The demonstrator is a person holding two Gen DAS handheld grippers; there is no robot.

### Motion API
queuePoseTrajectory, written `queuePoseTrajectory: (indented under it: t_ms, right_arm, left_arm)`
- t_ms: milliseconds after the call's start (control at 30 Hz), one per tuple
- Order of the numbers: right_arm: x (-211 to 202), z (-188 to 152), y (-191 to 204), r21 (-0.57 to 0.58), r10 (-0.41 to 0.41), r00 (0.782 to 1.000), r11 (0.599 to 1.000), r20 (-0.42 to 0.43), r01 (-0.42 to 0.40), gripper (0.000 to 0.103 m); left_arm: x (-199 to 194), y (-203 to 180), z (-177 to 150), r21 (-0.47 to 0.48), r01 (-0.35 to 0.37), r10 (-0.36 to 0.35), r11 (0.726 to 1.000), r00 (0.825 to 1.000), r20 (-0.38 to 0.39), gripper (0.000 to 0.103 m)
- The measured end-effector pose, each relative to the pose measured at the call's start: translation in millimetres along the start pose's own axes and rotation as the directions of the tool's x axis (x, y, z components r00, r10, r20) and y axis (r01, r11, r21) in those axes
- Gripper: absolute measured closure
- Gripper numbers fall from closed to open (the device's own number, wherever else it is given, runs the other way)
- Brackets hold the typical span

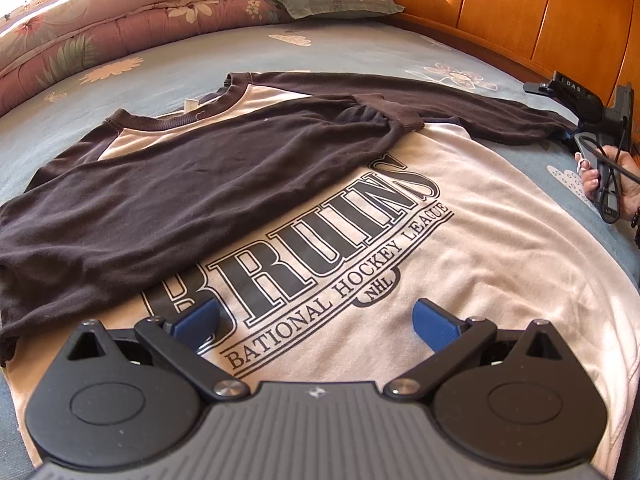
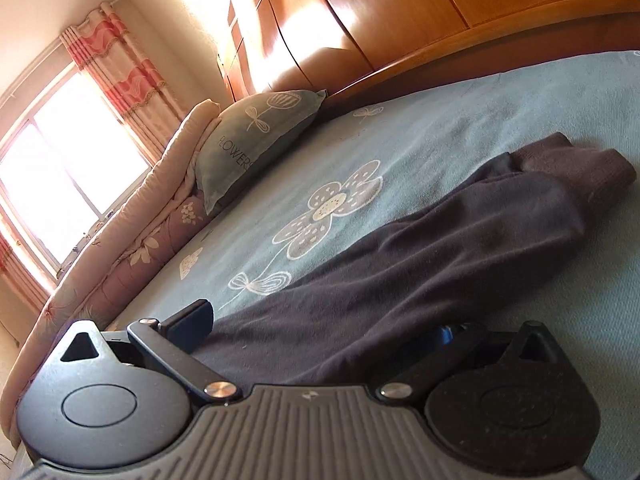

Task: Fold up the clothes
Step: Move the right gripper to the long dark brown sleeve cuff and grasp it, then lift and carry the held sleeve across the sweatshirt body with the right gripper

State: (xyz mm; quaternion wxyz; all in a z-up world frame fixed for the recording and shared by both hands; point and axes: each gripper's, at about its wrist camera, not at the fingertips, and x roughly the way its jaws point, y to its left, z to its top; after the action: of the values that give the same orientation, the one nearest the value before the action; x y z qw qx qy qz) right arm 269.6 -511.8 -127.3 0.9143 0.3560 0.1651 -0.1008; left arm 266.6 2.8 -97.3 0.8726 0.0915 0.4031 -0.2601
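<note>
The shirt (image 1: 460, 216) lies flat on the bed (image 1: 360, 52), printed "BRUINS", "BATIONAL HOCKEY LEAGUE" and "NHL", one dark sleeve (image 1: 168, 184) folded across it and hiding the print's near-left start. The left hand-held gripper (image 1: 316, 320) hovers spread over the print; the pillow (image 2: 256, 148) reads "FLOWERS". The right hand-held gripper (image 2: 320, 330) straddles the other sleeve (image 2: 420, 264), its right finger mostly hidden, so I cannot tell whether it pinches.

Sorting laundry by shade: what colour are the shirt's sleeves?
Dark brown, nearly black, against a cream body; the folded sleeve shows best in the left wrist view.
</note>
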Motion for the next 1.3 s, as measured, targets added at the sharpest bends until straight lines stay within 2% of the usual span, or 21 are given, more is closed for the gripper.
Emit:
queuePoseTrajectory:
  t_ms: [367, 533, 800, 1300]
  right_arm:
    - [34, 20, -3, 0.011, -0.003, 0.998, 1.000, 0.061, 0.003, 0.000]
    - [25, 21, 5, 0.056, 0.088, 0.992, 0.994, 0.085, -0.093, 0.000]
    - [11, 29, 68, -0.053, 0.211, 0.977, 0.976, 0.005, -0.211, 0.000]
    - [18, 13, 176, -0.143, 0.322, 0.938, 0.930, -0.126, -0.338, 0.000]
  left_arm:
    - [2, 1, -1, 0.016, -0.001, 0.001, 1.000, 1.000, 0.009, 0.001]
    - [0, 3, 0, 0.001, 0.015, -0.015, 1.000, 1.000, 0.008, 0.001]
    - [-6, 8, 2, -0.030, 0.012, -0.012, 0.999, 1.000, -0.007, 0.001]
    - [-32, 25, 0, -0.040, 0.029, -0.029, 0.999, 1.000, -0.004, 0.001]
